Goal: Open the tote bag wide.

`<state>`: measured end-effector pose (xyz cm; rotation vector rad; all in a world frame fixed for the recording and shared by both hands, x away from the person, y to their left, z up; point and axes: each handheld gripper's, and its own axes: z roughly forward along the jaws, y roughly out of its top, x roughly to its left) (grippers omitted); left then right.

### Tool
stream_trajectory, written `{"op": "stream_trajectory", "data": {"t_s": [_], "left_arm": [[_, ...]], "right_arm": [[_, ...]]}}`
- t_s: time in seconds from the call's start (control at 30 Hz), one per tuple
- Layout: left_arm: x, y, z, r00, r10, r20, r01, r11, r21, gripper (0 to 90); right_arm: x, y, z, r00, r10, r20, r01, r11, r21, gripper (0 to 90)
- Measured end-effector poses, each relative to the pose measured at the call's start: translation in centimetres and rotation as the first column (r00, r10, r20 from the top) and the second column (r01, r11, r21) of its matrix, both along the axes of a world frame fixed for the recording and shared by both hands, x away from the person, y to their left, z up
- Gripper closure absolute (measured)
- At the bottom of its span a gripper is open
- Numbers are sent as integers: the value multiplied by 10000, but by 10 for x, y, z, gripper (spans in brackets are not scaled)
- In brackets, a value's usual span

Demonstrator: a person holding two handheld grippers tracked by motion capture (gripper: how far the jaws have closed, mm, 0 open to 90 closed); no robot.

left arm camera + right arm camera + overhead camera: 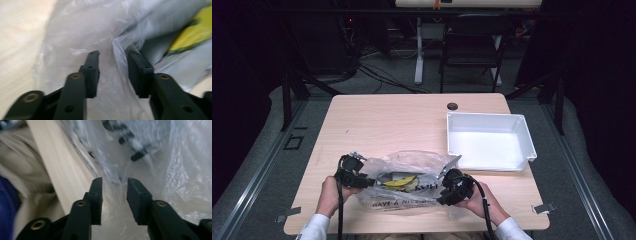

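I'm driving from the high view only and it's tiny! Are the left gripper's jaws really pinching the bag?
Observer: Not shut. In the left gripper view, the left gripper has a gap between its jaws, with a fold of the plastic bag standing in it.
Operator: And the other one?
Observer: The right gripper also shows a gap, with bag film between its jaws.
Operator: What's the yellow thing?
Observer: Up close, the yellow item has a dark green edge and lies inside the bag; too blurred to name.

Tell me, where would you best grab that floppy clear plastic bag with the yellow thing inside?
Probably the loose film at either end of the crumpled clear plastic bag, coming in sideways: it lies flat across the pale wooden table, and the raised folds there fit between jaws, clear of the yellow item.
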<state>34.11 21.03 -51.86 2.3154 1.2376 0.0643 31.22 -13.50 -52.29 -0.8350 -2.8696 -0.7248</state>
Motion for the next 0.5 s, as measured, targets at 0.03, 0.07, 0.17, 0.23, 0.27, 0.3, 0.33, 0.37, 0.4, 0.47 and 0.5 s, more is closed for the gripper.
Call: {"op": "stream_trajectory", "data": {"t_s": [0.03,0.07,0.17,0.23,0.27,0.3,0.33,0.37,0.4,0.47,0.5], "left_arm": [[-3,2,6,9997,89,214,-85,9998,-179,552],[-5,3,11,9992,42,400,-31,9996,-280,515],[-13,2,25,9945,182,1032,-115,9978,-650,452],[-16,0,32,9879,345,1510,-235,9970,-741,413],[-15,0,34,9840,414,1735,-281,9965,-784,395],[-14,-1,34,9784,626,1968,-473,9956,-814,371],[-12,-1,34,9764,712,2038,-550,9949,-841,363],[-8,0,32,9757,807,2038,-642,9942,-864,362],[-5,1,29,9755,940,1989,-788,9934,-831,358],[2,3,21,9795,974,1763,-841,9931,-813,360],[4,3,19,9795,1017,1742,-892,9930,-780,352]], "right_arm": [[-1,-2,5,10000,-36,68,34,9994,334,624],[-1,-4,11,9999,-11,170,1,9983,588,595],[-4,-5,24,9977,-300,614,215,9907,1340,539],[-4,-3,29,9944,-536,915,397,9884,1468,465],[-5,-1,29,9924,-689,1020,529,9870,1520,443],[-5,2,28,9897,-820,1173,651,9878,1416,426],[-4,5,27,9883,-842,1274,679,9896,1270,420],[-3,9,24,9858,-859,1442,709,9918,1064,410],[-1,12,22,9853,-772,1524,661,9949,764,414],[2,15,16,9859,-781,1481,727,9965,415,420],[4,15,13,9859,-728,1505,706,9973,198,421]]}}
